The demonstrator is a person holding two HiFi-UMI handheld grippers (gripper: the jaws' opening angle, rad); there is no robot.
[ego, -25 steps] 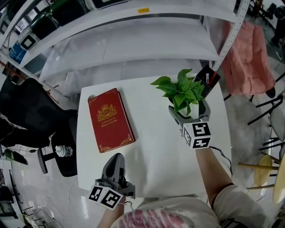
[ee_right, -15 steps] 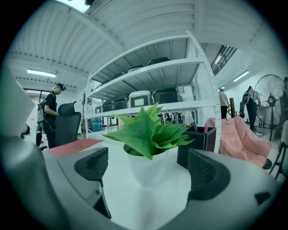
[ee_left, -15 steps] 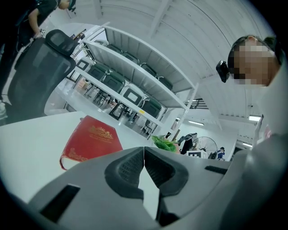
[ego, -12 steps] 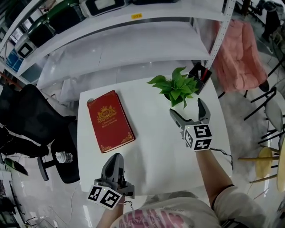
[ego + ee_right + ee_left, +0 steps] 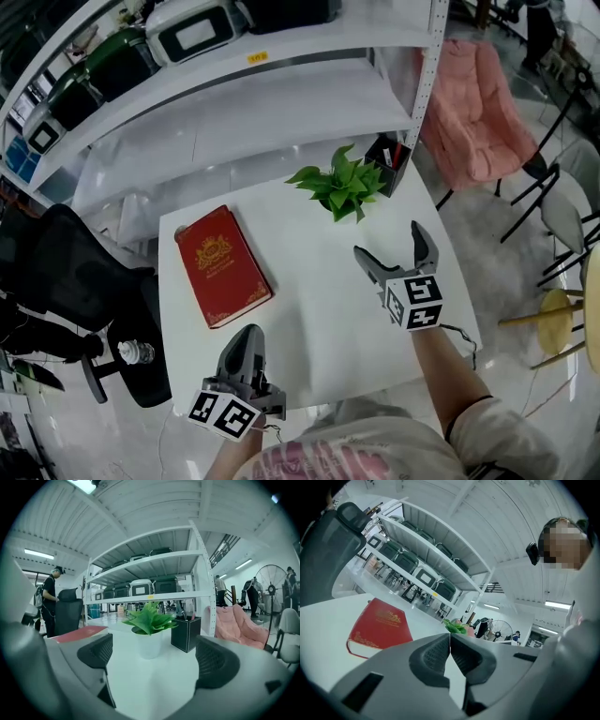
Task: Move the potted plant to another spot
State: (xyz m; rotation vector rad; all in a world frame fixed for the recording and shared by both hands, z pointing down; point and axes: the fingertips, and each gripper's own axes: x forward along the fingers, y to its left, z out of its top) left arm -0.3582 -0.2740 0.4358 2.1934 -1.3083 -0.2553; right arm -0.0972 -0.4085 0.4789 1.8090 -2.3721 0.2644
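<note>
The potted plant point(image 5: 340, 187), green leaves in a small white pot point(image 5: 149, 645), stands upright at the far right of the white table point(image 5: 309, 291), beside a black pen holder point(image 5: 385, 161). My right gripper point(image 5: 394, 246) is open and empty, hanging a short way back from the plant and clear of it. My left gripper point(image 5: 247, 342) is shut with nothing in it, low at the table's near left edge. In the left gripper view only the plant's leaves point(image 5: 456, 627) peek over the closed jaws.
A red book point(image 5: 218, 265) lies flat on the table's left half. White shelving point(image 5: 262, 84) with dark cases runs along the far side. A pink chair point(image 5: 473, 112) stands to the right, a black office chair point(image 5: 66, 272) to the left.
My right gripper has let go of the plant's pot and drawn back toward me, jaws open. The plant now stands by itself next to the pen holder. The left gripper has stayed put.
</note>
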